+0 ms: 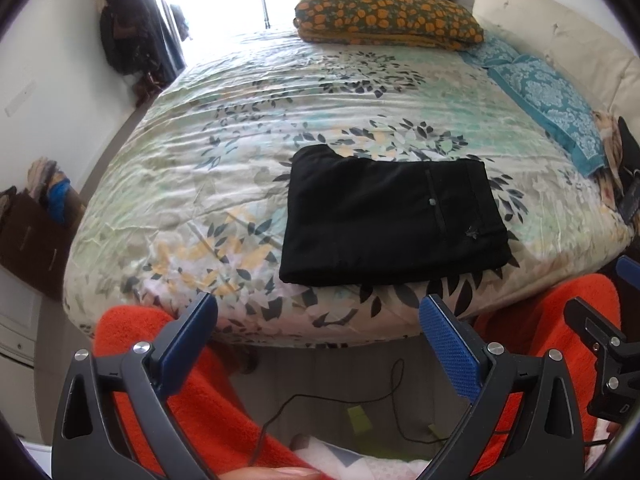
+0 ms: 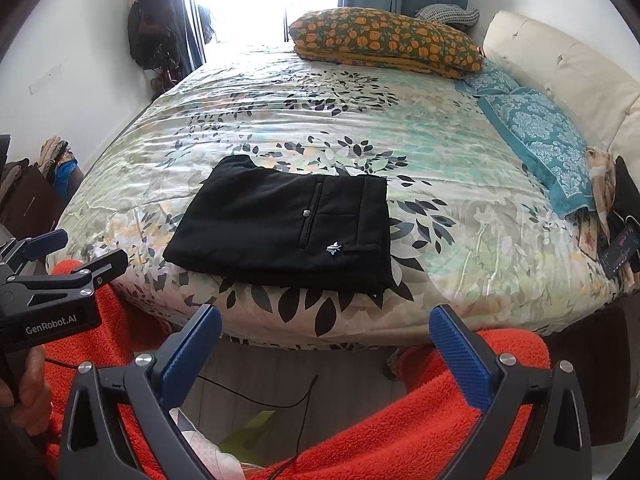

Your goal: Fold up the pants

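Observation:
Black pants [image 1: 390,218] [image 2: 286,226] lie folded into a flat rectangle near the front edge of the bed, back pocket and a small white logo facing up. My left gripper [image 1: 320,312] hangs open below and in front of the bed edge, nothing between its blue pads [image 1: 450,344]. My right gripper [image 2: 326,324] is open too, held short of the mattress edge, clear of the pants. In the right wrist view the left gripper [image 2: 60,254] shows at the far left, held by a hand.
The bed [image 2: 460,208] has a leaf-print cover. At its far end sit an orange-flowered pillow [image 2: 384,42], teal pillows [image 2: 536,136] and a cream headboard [image 2: 568,76]. A phone [image 2: 620,250] lies at the right edge. Orange fleece legs [image 2: 420,420] and a black cable on the floor [image 2: 260,396] are below.

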Motion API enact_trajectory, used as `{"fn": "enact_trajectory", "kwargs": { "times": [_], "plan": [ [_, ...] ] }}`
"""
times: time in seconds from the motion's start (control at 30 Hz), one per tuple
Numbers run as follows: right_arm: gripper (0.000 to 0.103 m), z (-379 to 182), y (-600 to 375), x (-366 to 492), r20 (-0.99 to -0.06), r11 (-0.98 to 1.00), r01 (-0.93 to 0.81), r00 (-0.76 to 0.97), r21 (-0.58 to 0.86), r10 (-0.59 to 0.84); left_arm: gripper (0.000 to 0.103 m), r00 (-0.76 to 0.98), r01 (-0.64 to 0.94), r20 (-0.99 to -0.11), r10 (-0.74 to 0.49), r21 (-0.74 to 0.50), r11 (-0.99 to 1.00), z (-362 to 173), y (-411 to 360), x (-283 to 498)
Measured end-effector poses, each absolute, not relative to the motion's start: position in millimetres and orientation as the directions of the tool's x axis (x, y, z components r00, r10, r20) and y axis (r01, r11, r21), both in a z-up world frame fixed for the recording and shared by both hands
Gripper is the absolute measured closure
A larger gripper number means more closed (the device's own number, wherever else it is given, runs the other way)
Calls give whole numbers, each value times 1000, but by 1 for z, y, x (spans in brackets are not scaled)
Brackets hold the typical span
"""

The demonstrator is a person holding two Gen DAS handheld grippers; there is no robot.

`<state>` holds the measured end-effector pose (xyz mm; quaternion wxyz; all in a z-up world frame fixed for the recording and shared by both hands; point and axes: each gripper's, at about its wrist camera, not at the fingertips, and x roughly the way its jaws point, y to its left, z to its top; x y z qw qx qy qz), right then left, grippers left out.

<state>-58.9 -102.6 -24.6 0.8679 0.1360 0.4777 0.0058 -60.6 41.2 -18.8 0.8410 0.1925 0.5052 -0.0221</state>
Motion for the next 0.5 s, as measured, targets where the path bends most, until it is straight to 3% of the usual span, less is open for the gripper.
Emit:
{"fn": "enact_trajectory", "kwargs": {
  "times": [0.5],
  "plan": [
    [0, -30, -99, -56, -837, 962, 116, 526, 246, 150, 2, 487, 240, -859, 157, 304, 922, -23, 42, -63]
  ]
}}
